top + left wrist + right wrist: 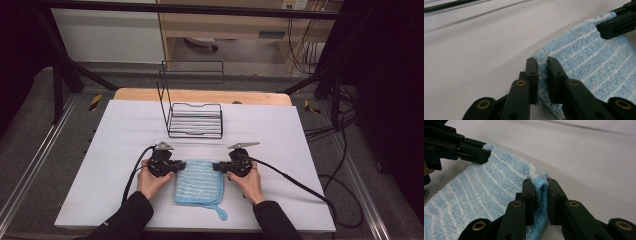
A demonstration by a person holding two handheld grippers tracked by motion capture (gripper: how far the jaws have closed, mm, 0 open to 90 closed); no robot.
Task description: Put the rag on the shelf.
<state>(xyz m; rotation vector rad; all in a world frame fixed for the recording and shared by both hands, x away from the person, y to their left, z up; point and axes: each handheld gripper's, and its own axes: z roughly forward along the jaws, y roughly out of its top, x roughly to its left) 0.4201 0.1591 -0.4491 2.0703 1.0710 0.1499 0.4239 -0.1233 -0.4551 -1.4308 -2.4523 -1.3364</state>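
Two black jaws of the right hand-held gripper (pixel 541 195) pinch a bunched far corner of a blue striped cloth (pixel 199 181). The cloth lies flat on the white desk (pixel 120 140), near the person's edge. The left hand-held gripper (pixel 542 75) pinches the other far corner, so the cloth stretches between the two. To lift it well, both hands should probably rise together, keeping the edge taut and level. Beyond the cloth, apart from it, stands a black wire rack (pixel 195 120).

A black wire rack (pixel 195 117) stands on the white table (pixel 120 150), cables (pixel 325 130) trailing over the floor beside.
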